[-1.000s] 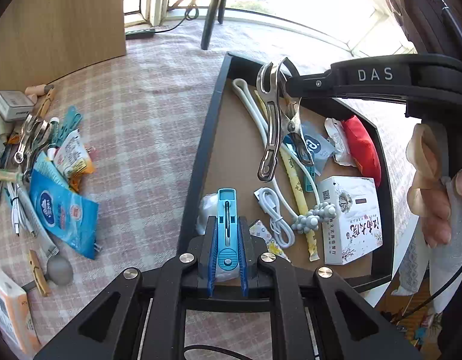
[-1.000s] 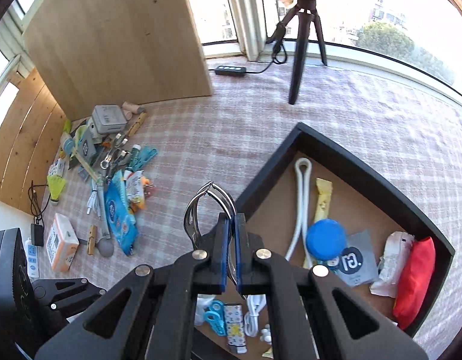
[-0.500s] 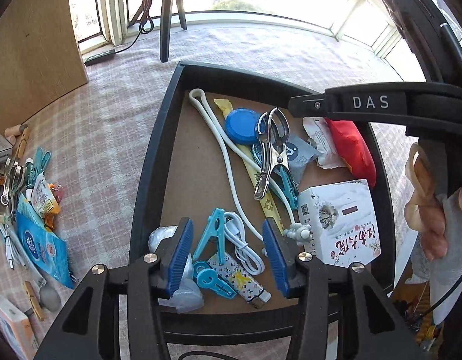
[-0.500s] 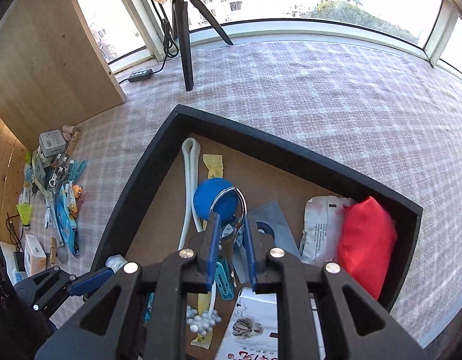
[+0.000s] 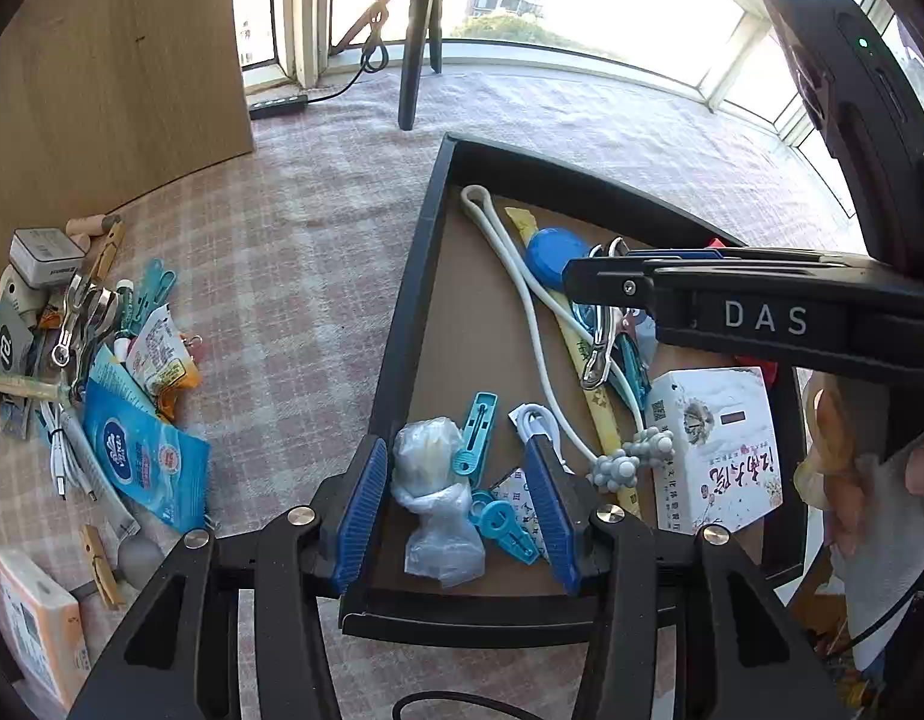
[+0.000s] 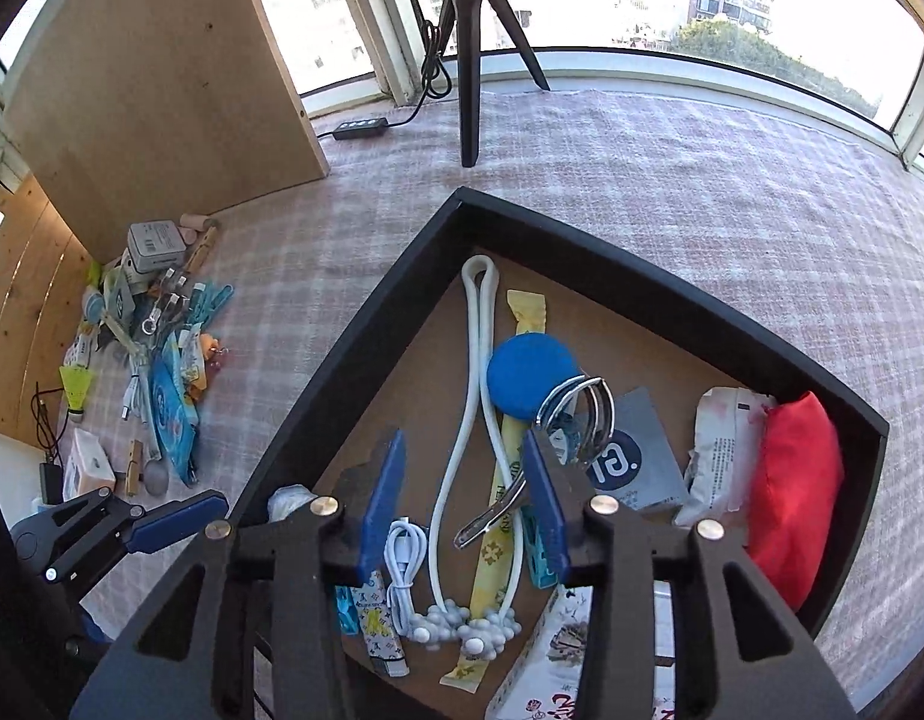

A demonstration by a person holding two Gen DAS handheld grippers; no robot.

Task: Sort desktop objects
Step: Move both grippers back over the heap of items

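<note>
A black tray [image 5: 402, 324] [image 6: 342, 372] holds the sorted items. My left gripper [image 5: 456, 516] hangs open over its near corner. Below it lie a teal clothespin [image 5: 477, 432] and a clear plastic bag [image 5: 438, 480], untouched by the pads. My right gripper [image 6: 462, 504] [image 5: 642, 294] is over the tray's middle and its jaws are opening. A metal clip [image 6: 573, 420] [image 5: 600, 348] lies loose on the tray floor by the right finger, not pressed by either pad. A pile of unsorted objects [image 5: 102, 360] [image 6: 144, 360] lies on the chequered cloth to the left.
In the tray lie a white cord [image 6: 462, 420], a blue lid [image 6: 531, 375], a red pouch [image 6: 792, 492] and a white box [image 5: 714, 450]. A tripod [image 6: 468, 60] and a wooden board [image 6: 162, 90] stand at the back. A person's hand [image 5: 834, 450] holds the right gripper.
The left gripper opened and let the teal clothespin fall into the tray. The right gripper carried the metal clip over the tray, opened, and the clip now lies inside.
</note>
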